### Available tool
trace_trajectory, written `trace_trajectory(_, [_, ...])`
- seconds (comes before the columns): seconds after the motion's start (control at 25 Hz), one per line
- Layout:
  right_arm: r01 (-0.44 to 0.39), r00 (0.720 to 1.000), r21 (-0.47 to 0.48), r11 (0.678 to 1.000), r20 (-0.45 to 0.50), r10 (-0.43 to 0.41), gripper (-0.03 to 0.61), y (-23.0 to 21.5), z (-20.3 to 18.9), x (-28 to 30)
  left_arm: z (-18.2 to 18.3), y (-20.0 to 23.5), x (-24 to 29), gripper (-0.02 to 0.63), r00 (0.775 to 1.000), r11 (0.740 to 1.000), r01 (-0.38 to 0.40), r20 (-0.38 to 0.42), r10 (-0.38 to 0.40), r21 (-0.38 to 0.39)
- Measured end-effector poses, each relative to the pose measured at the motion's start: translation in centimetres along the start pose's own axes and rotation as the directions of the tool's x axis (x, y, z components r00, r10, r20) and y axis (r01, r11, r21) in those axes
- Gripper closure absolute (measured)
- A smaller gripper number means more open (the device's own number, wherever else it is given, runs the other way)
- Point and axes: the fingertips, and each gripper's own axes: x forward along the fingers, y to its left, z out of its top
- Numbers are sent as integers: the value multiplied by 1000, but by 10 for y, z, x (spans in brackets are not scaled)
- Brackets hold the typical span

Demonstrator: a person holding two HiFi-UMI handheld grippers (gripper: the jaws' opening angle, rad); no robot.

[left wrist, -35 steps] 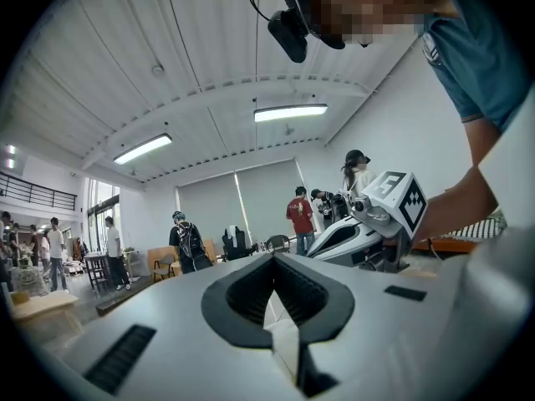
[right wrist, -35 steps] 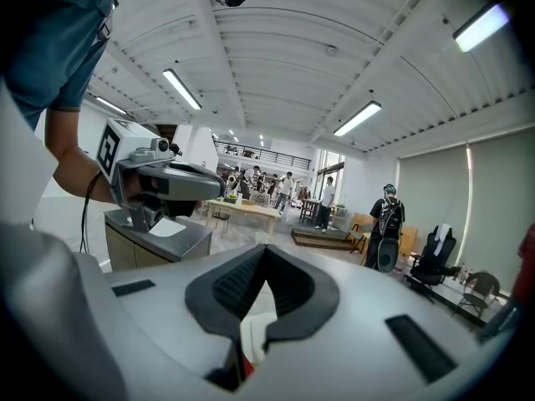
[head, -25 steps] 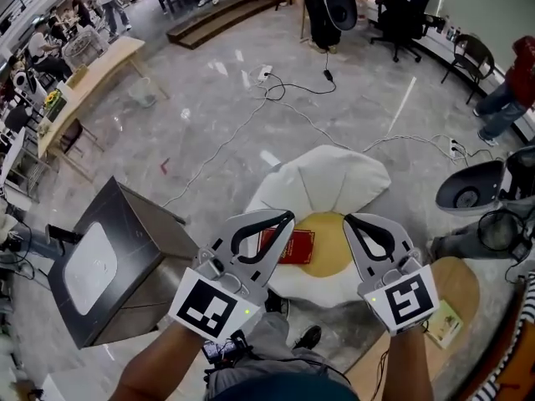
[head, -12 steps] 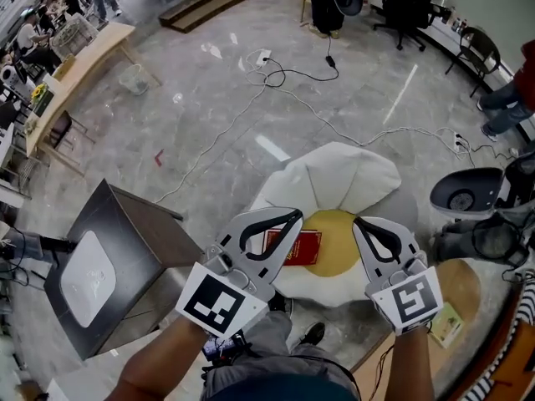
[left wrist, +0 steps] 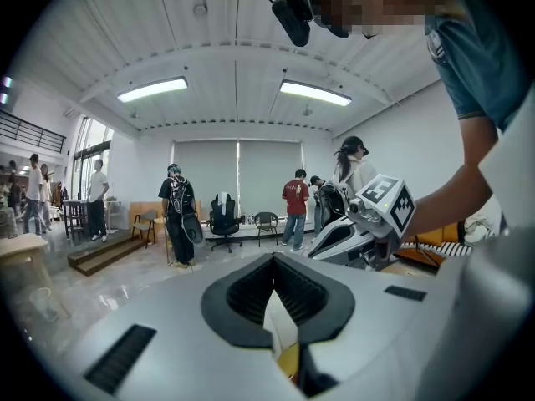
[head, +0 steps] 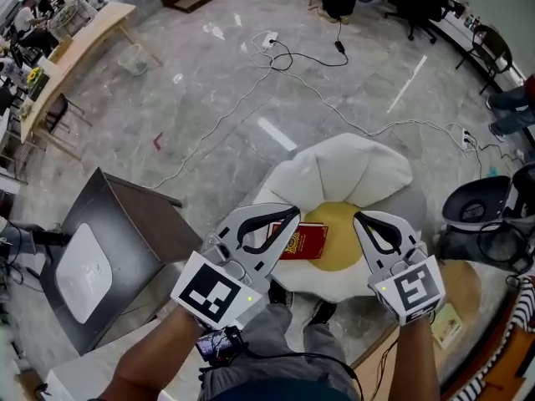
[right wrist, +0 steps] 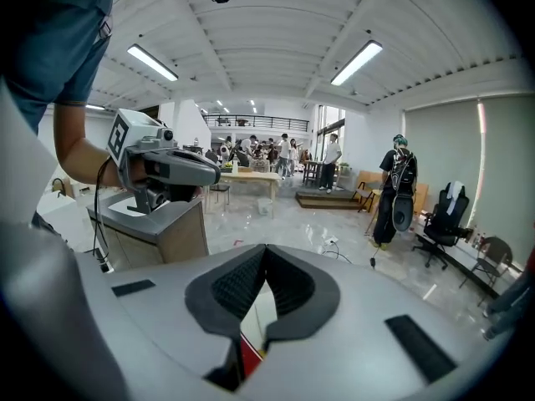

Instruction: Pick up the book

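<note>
support: white cushion [head: 351, 161] with yellow centre, on grey floor [head: 209, 82] | on cushion: red book [head: 305, 242], flat, at the centre's left edge | on floor: loose cables [head: 318, 90]

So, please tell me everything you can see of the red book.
The red book is closed and lies flat, cover up, with some gold print that is too small to read. It looks thin. It rests on the yellow middle of a white petal-shaped cushion on the floor. In the head view the left gripper hides the book's left edge. Nothing visibly grips the book.
</note>
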Motion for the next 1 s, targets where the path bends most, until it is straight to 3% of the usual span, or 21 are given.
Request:
trace_trajectory(0.48, [-191,973,67,979,-121,198,563,2,-107,66,-89,-5,20,609,991,994,-23,-133,9,-105])
trace_trajectory(0.6, [-242,955,104,965,-153,255,547,7,-133,82,-105,-7,26,597,988,990,-18,-156,-4,-137])
trace_trajectory(0.68, [-274,939,123,954,-180,293,498,12,-151,94,-115,-6,29,597,986,989,-17,-164,-7,-145])
trace_trajectory(1.0, [-388,876,163,907,-239,418,462,30,-217,131,-158,4,37,597,976,981,-41,-216,-1,-187])
